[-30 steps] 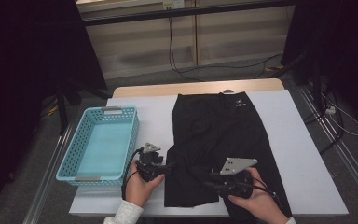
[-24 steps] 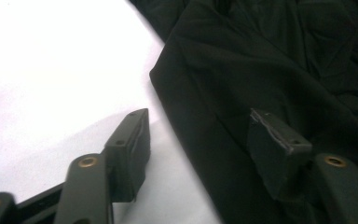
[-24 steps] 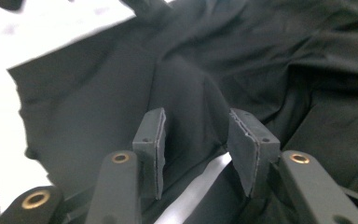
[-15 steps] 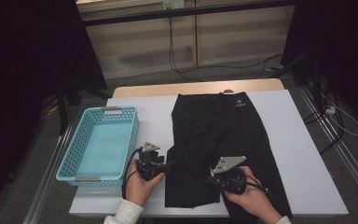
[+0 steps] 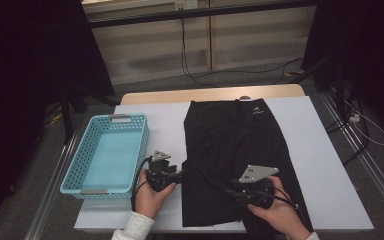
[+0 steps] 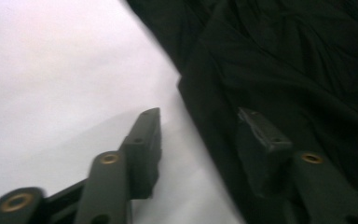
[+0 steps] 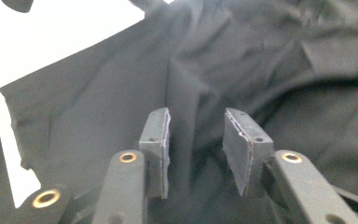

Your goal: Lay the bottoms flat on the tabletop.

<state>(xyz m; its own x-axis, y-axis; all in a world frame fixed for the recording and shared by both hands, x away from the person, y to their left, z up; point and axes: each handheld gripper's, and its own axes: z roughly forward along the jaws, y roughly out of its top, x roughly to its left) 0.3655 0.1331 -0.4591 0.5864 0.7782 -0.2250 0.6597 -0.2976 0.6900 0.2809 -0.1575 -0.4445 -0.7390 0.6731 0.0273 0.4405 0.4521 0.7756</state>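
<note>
A black garment (image 5: 240,145) with a small white logo at its far end lies flat on the white table (image 5: 320,150). My left gripper (image 5: 182,176) is at the garment's near left edge. Its jaws have just been closing and stand open, one over the bare table and one over the cloth (image 6: 307,70), astride the hem. My right gripper (image 5: 231,188) rests low over the garment's near part. Its jaws have just been opening and stand open above a raised crease of black cloth (image 7: 186,70), with the pads (image 7: 242,135) clear of it.
A light blue plastic basket (image 5: 82,189) stands on the table's left side, close beside my left hand. Bare white tabletop lies right of the garment. Beyond the far edge are a wooden strip, cables on the floor and dark curtains.
The right hand has shifted slightly over the garment's near part and its top plate has tilted. The left hand holds its place at the hem.
</note>
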